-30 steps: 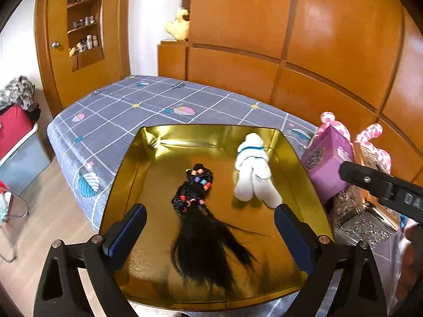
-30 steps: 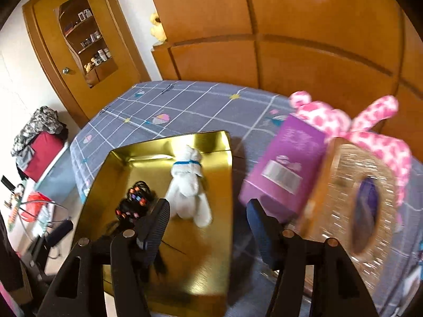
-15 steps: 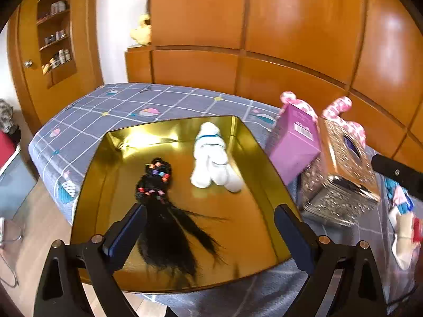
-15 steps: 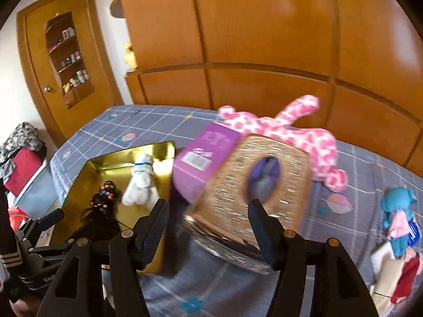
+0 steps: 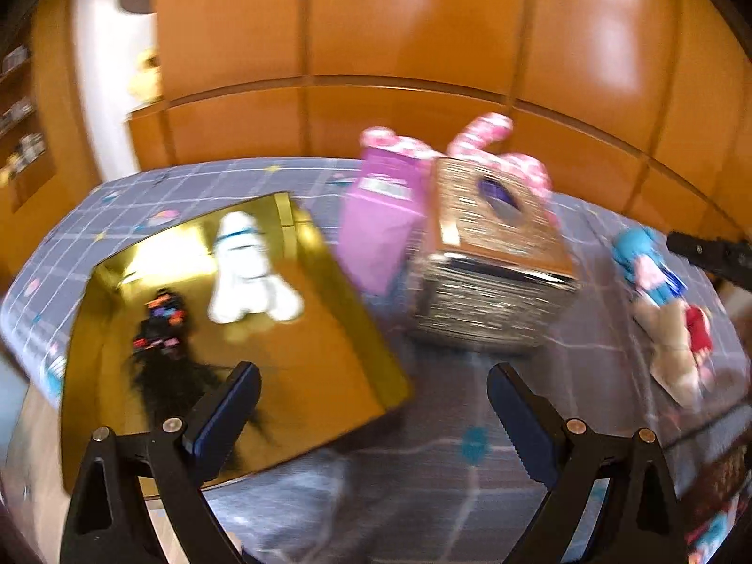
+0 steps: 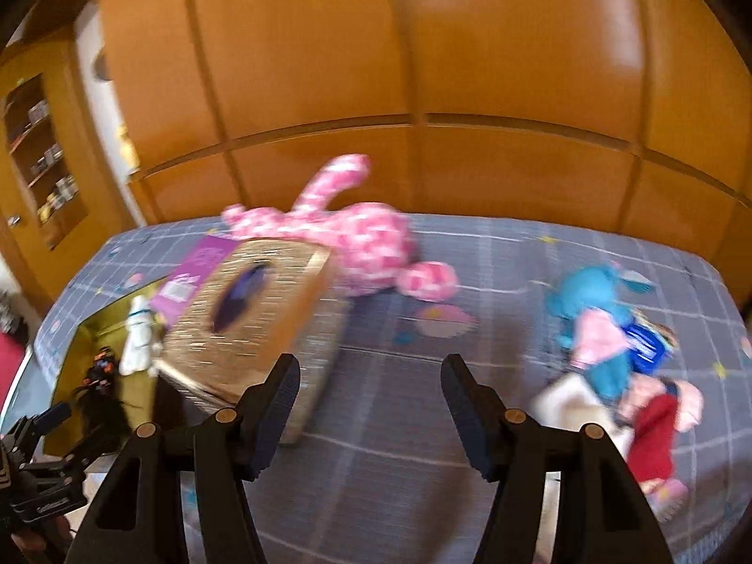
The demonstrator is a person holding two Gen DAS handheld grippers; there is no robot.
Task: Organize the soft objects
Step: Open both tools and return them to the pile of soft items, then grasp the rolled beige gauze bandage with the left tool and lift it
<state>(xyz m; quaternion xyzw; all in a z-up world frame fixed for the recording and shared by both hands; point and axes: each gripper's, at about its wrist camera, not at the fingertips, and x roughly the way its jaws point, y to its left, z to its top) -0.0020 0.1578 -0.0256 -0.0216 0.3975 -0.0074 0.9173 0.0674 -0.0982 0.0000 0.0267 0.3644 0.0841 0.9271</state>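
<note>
The bed (image 6: 493, 254), covered with a grey-blue checked sheet, fills the space in front of both tools, and a wall of orange wooden panels (image 6: 423, 47) stands behind it. Ahead and to the left of the left hand-held gripper (image 5: 373, 404) lies the gold tray (image 5: 329, 329); its near right corner reaches in between that tool's fingers. The fingers are spread wide and nothing is between the pads.

The right hand-held gripper (image 6: 371, 397) also has its fingers spread apart, with only bare sheet between them. Just ahead and left of it stands the glittery gold tissue box (image 6: 263, 315), with the purple box (image 6: 197, 272) touching its far left side. Behind these two boxes lies the pink spotted plush (image 6: 366, 239).

To the right of the right tool lies a pile of small soft toys: a blue doll (image 6: 597, 305) and, nearer, a doll in red clothes (image 6: 653, 427).

Inside the tray lie a white plush (image 5: 249, 272) and, nearer to the left tool, a black hairpiece with coloured bands (image 5: 162, 352), apart from each other.
</note>
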